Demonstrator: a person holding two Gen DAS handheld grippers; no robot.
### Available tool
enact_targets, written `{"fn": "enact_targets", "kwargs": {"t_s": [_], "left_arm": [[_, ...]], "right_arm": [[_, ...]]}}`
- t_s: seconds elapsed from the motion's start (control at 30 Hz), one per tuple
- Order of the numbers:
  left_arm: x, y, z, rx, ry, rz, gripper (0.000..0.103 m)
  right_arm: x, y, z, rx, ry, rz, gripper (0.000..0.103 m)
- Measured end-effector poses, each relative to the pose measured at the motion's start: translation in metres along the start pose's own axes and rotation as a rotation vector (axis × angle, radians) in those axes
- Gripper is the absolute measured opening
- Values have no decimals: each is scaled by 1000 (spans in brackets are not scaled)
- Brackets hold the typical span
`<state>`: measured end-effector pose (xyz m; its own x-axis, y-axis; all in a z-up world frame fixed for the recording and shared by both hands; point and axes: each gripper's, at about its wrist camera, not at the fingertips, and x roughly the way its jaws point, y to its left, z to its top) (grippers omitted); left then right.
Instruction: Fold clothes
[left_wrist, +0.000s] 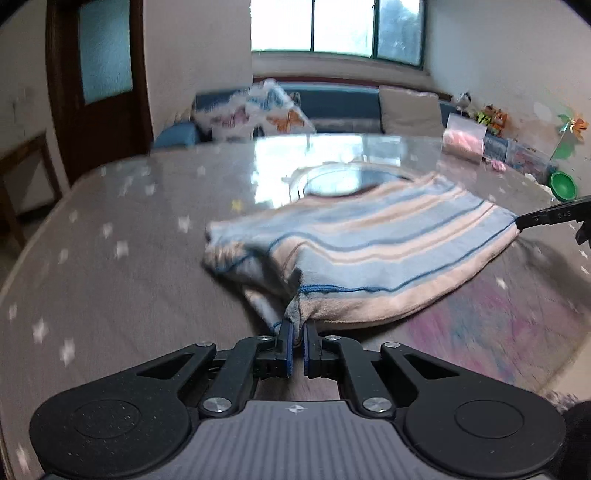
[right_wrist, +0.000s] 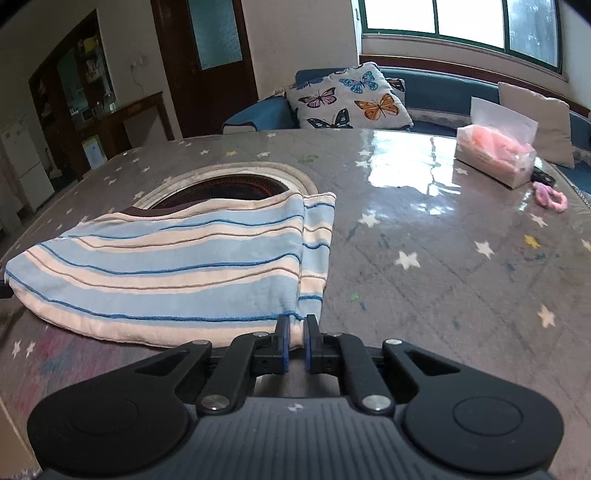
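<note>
A blue and cream striped garment (left_wrist: 369, 236) lies partly folded on the grey star-patterned table (left_wrist: 110, 277). My left gripper (left_wrist: 297, 325) is shut on its near left corner, with cloth bunched up between the pads. My right gripper (right_wrist: 295, 325) is shut on the near right corner of the same garment (right_wrist: 166, 266), where a folded-over sleeve edge hangs. In the left wrist view the right gripper (left_wrist: 521, 222) shows as a dark tip at the garment's far right corner. The cloth sags between the two grips.
A round inset (right_wrist: 221, 184) sits in the table (right_wrist: 443, 277) just behind the garment. A tissue pack (right_wrist: 495, 155) and a pink hair tie (right_wrist: 550, 197) lie at the far right. A green bowl (left_wrist: 563, 184) and clear boxes (left_wrist: 524, 157) stand by the wall. A sofa with a butterfly cushion (right_wrist: 347, 98) is beyond.
</note>
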<state>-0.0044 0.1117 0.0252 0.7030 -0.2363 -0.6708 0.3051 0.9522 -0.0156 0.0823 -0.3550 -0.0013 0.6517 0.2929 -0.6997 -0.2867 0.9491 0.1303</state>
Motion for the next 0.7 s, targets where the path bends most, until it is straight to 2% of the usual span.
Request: {"fn": "enact_targets", "kwargs": {"t_s": [0.1,0.23,0.3,0.43,0.57,0.7], "left_arm": [[0,-3,-15,-16,56,3,6],[-12,1,-13,-30,66,9,9],[-20,5,-5,-30,47,26,10],[-39,6,11,-38,-15,51,10],[-44,-10,24,-34,-91,-23,10],[-17,-34,30,40,-73,-52,12]], "right_arm": [[-1,-1,-14,6,56,-10,7],[-13,0,-18,-7,77,3,8],[-20,4,-16,-38,91,8,9],[-32,9,-8,-81,57,-5,13],[-34,17,4,-101,4,19,14],[-13,26,9,-117,13,58,15]]}}
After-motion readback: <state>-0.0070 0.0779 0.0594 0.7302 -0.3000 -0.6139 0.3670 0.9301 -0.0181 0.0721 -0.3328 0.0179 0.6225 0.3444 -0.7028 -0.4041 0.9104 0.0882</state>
